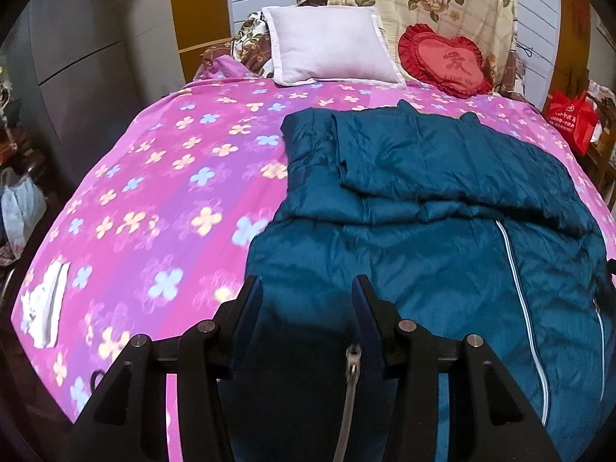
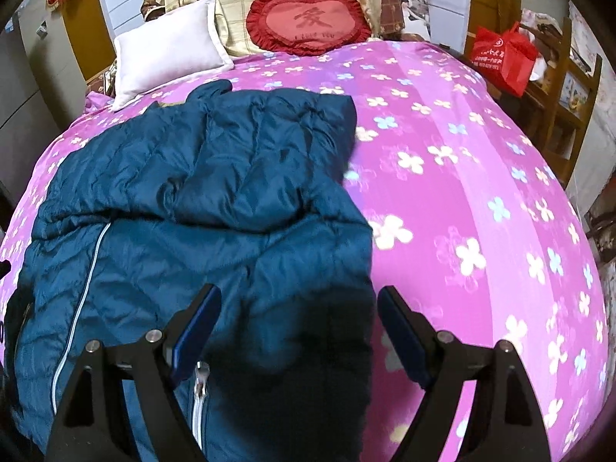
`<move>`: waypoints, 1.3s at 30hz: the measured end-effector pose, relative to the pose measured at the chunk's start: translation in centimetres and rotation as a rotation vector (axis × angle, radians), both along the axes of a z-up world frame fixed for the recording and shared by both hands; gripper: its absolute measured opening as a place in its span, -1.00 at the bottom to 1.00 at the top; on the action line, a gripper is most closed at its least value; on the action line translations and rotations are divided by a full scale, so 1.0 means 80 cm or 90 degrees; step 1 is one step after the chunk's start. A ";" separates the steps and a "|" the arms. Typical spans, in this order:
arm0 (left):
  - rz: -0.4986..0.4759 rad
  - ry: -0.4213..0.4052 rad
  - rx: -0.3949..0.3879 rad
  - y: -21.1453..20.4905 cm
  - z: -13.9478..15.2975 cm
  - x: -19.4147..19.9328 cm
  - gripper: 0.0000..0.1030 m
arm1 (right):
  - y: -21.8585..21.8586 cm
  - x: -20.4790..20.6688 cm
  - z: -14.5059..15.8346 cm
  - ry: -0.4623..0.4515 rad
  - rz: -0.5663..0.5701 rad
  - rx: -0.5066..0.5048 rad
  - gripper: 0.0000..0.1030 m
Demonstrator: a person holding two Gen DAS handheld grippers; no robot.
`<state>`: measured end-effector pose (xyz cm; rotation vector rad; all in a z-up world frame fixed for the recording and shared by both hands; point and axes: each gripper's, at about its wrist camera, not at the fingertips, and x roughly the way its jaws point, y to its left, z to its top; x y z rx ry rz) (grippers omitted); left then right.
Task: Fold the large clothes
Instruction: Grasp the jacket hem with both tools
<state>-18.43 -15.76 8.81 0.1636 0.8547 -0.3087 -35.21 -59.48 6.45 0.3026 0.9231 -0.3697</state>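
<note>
A large teal quilted jacket (image 1: 415, 208) lies flat on the pink flowered bedspread (image 1: 161, 192), its upper part folded over itself, a pale zipper (image 1: 519, 300) running down it. My left gripper (image 1: 308, 288) is open, its fingers astride the jacket's near left hem. In the right wrist view the jacket (image 2: 215, 192) fills the left half, with the bedspread (image 2: 481, 192) to its right. My right gripper (image 2: 298, 300) is open wide over the jacket's near right corner, with the right finger over the bedspread.
A white pillow (image 1: 331, 46) and a red heart cushion (image 1: 442, 61) lean at the bed's head. A red bag (image 2: 504, 57) sits on wooden furniture to the right. A white folded item (image 1: 44, 304) lies at the bed's left edge. Grey cabinets (image 1: 77, 57) stand left.
</note>
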 end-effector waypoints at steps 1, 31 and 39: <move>0.001 0.000 0.002 0.002 -0.001 -0.006 -0.42 | 0.002 -0.004 0.000 0.001 0.001 0.001 0.67; 0.057 0.044 -0.023 0.120 0.016 -0.100 -0.42 | 0.075 -0.111 0.008 0.011 0.069 0.039 0.67; 0.076 0.071 -0.052 0.155 -0.007 -0.122 -0.42 | 0.101 -0.130 0.004 0.013 0.085 0.044 0.67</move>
